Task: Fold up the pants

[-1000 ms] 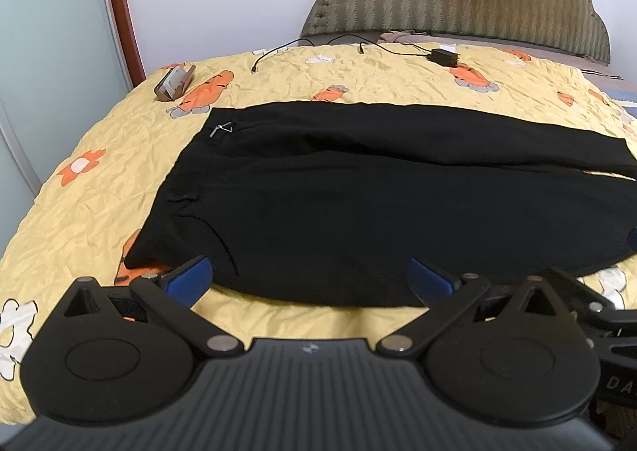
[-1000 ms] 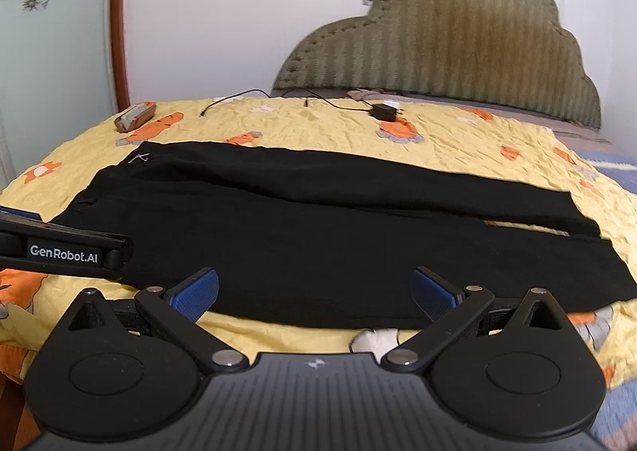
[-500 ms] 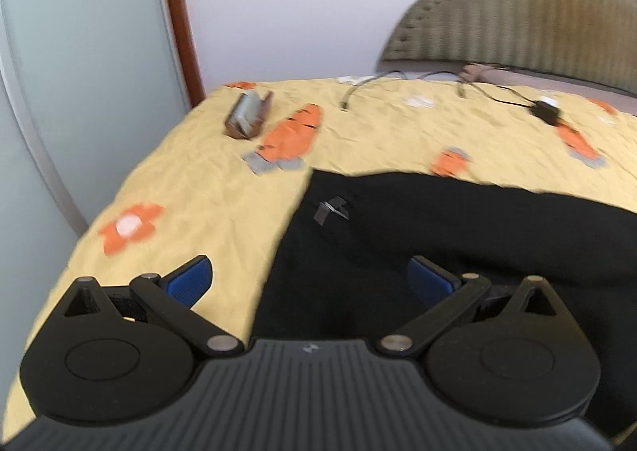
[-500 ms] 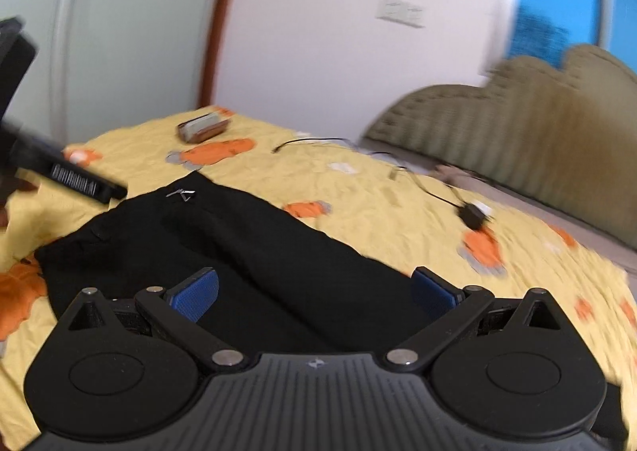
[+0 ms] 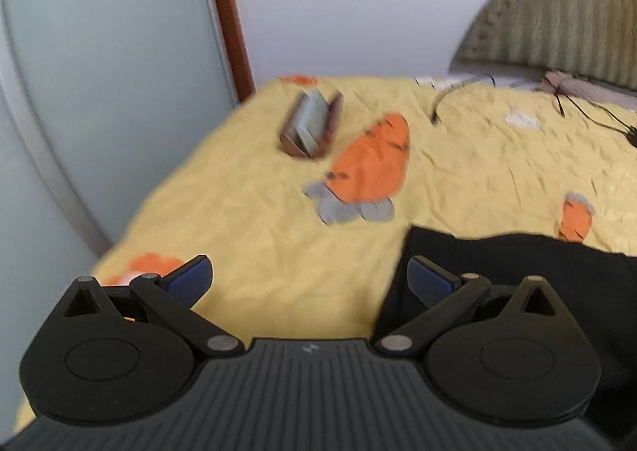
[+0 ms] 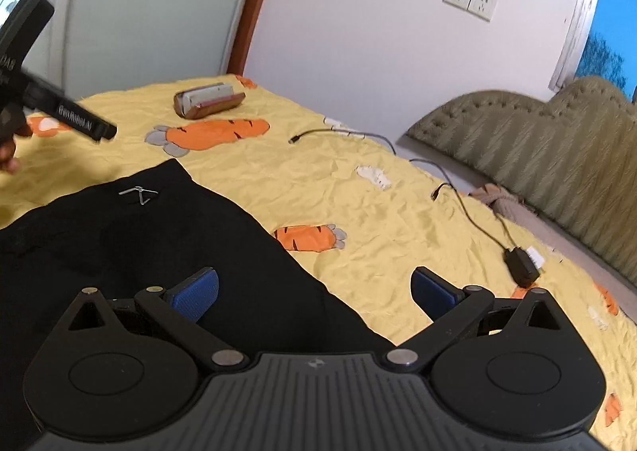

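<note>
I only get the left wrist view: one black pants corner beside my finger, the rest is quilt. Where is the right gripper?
Observer: The right gripper straddles the far edge of the pants, jaws open and holding nothing.
Operator: Any landmark on the waistband?
Observer: Yes, a small metal clasp lies face-up near the waistband corner.
Operator: How does my left gripper look from there?
Observer: The left gripper is over the yellow quilt, off to the side of that corner and clear of the pants.
</note>
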